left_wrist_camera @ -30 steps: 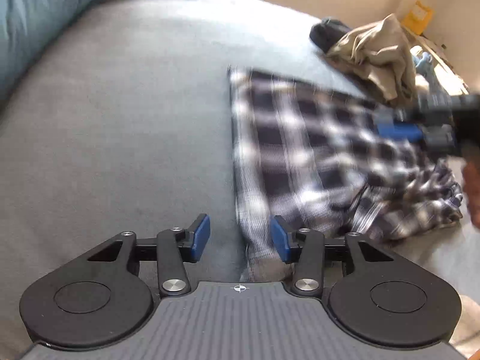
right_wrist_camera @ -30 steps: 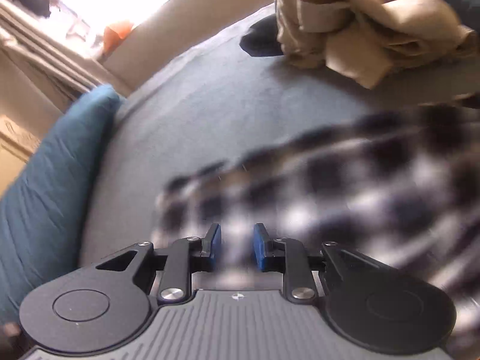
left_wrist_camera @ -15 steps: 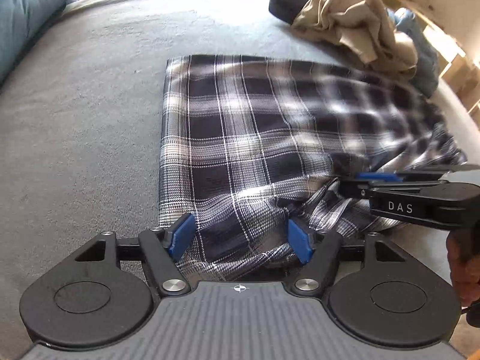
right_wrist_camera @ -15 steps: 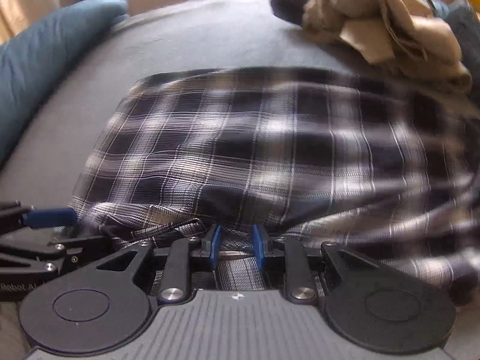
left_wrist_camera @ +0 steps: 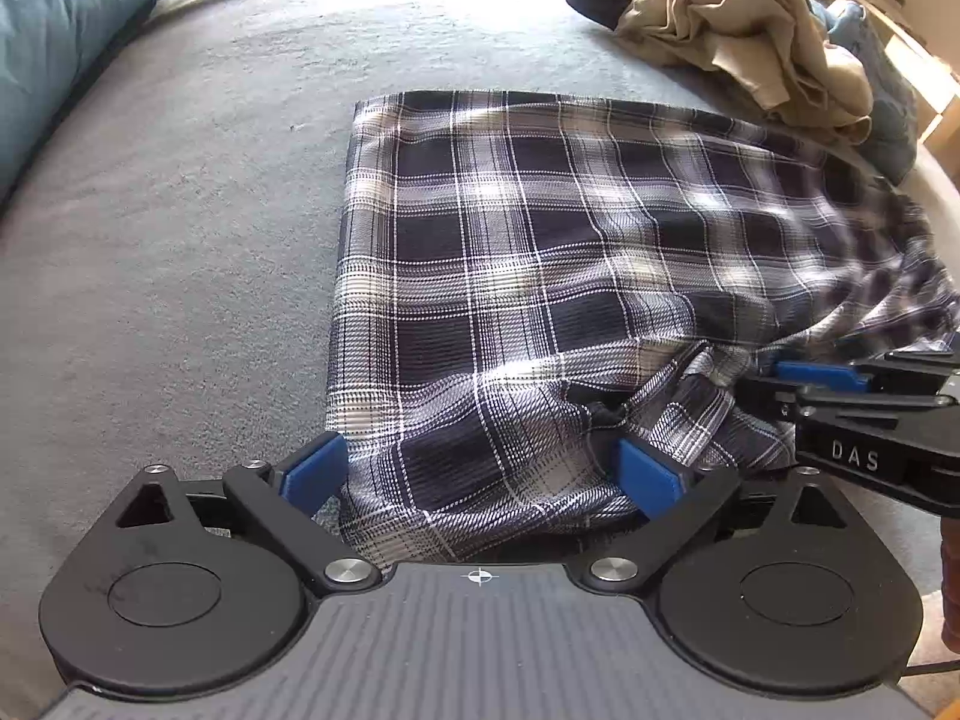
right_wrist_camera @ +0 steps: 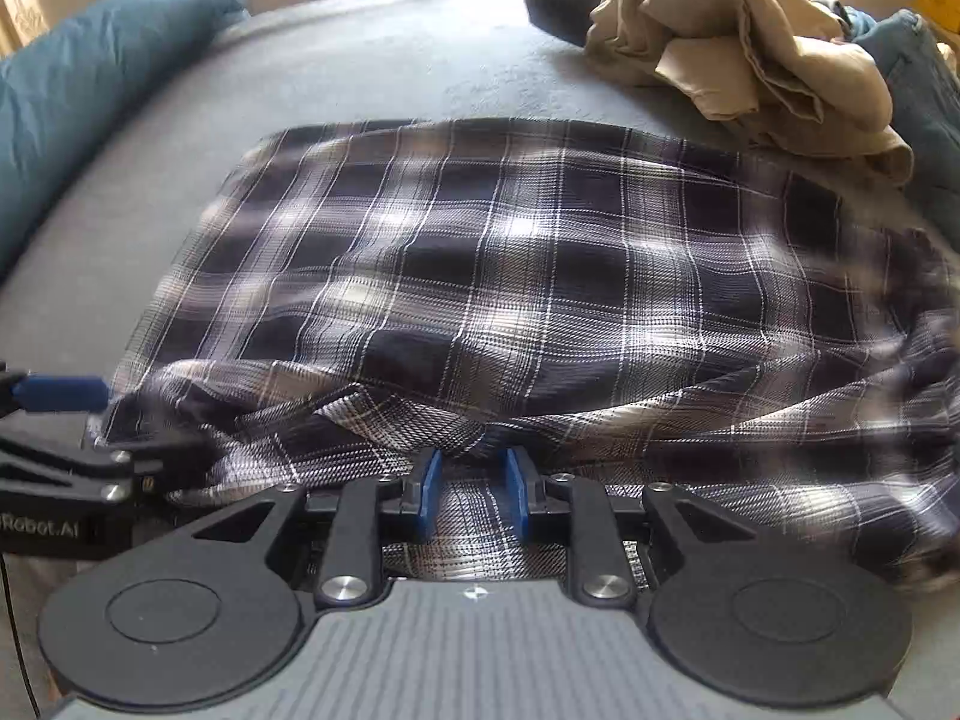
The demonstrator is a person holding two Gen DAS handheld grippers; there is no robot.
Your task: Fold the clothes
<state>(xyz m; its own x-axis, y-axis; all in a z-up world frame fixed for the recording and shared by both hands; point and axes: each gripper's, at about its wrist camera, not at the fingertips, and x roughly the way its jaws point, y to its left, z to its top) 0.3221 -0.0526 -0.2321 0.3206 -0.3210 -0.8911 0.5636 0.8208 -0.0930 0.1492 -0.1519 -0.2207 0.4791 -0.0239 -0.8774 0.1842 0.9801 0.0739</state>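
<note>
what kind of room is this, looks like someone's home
Most likely a bedroom at home. The black-and-white plaid shirt lies on a wide grey bedspread, a teal pillow sits at its far left edge, and a heap of crumpled beige clothes waits in the far right corner.

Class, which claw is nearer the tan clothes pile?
Right. The right claw sits on the plaid garment's near hem, towards the tan clothes pile; the left claw, opening, sits at the far corner.

Both wrist views look steeply down, close over the plaid shirt [left_wrist_camera: 540,276] both share.
</note>
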